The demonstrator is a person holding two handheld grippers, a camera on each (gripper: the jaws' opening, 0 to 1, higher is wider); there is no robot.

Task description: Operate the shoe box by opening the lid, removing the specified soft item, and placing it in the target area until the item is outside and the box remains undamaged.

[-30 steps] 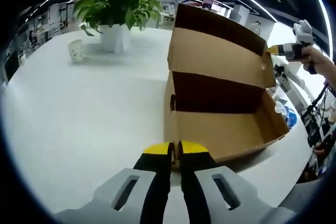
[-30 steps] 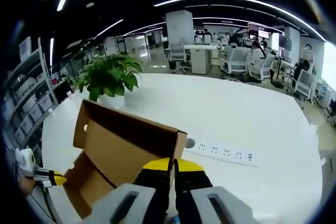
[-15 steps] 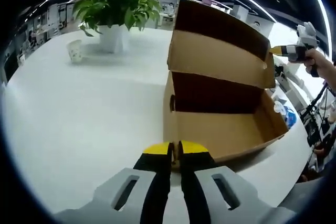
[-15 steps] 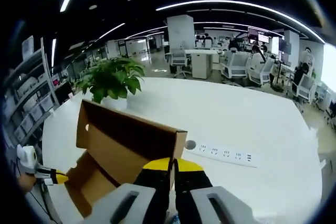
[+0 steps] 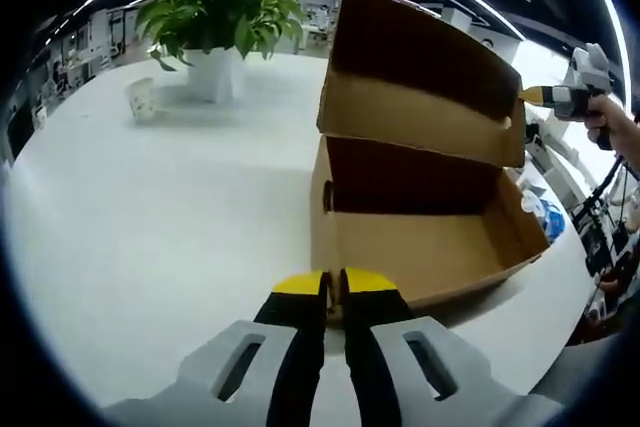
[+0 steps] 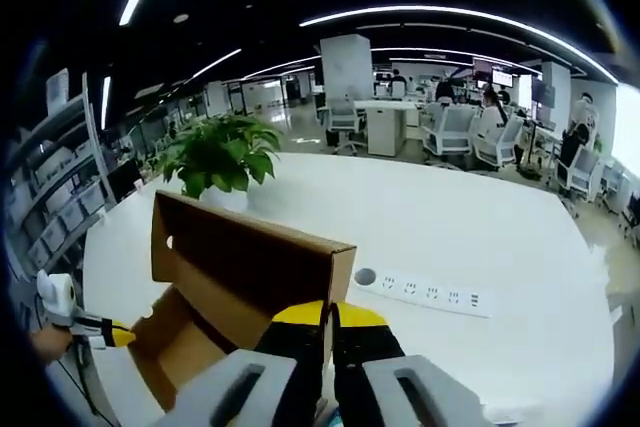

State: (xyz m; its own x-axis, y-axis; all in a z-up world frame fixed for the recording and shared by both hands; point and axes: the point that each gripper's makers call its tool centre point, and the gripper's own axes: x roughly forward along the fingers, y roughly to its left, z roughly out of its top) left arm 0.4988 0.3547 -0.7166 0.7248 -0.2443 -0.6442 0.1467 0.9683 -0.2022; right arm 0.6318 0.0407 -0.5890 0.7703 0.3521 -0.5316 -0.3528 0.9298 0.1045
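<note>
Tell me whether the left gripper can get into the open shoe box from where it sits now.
Probably yes. The left gripper sits shut at the shoe box front wall, and the lid is raised upright by the right gripper, leaving the top open. It must rise over the wall first.

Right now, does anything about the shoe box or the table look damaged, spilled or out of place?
Nothing stands out. The shoe box sits flat on the white table, its lid raised with no tears or crushed corners visible. The potted plant and paper cup stand upright; nothing is spilled.

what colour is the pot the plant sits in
White; the round plant pot under the leafy green plant shows best in the left gripper view.
</note>
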